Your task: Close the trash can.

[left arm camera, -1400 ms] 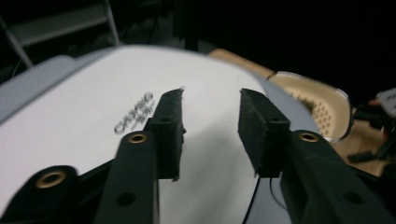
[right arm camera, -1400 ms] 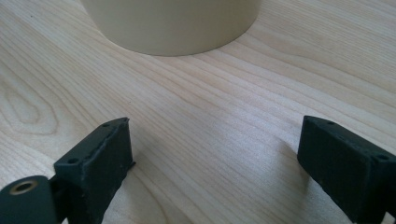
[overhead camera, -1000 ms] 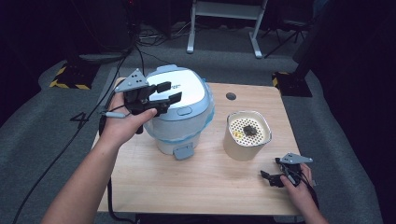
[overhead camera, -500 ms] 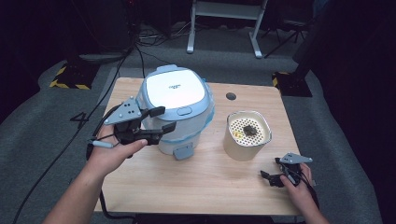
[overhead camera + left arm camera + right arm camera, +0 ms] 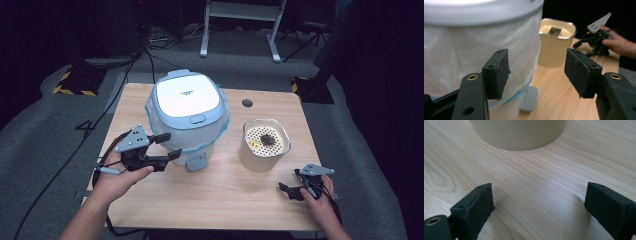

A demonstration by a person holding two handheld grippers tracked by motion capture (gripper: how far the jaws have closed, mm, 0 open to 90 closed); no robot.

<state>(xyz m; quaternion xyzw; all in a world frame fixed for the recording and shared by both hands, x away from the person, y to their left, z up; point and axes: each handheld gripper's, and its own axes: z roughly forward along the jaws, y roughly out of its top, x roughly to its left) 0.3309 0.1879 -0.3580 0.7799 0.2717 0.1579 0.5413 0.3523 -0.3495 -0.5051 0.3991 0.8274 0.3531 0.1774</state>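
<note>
The light blue and white rice cooker with a closed lid (image 5: 187,112) stands on the left half of the pale wooden tabletop (image 5: 225,195), wrapped in thin white plastic. Just beside its lower left side is the left gripper (image 5: 167,148); its black fingers (image 5: 497,72) have just been opening and are spread, with nothing between them. To the right stands a beige round container with a perforated top (image 5: 263,145). Near the front right edge, the right gripper (image 5: 290,182) rests low, fingers (image 5: 474,206) spread over bare wood.

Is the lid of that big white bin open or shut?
Shut. The lid lies flat on the bin, level all round, with the white bag's edge showing beneath its rim.
</note>
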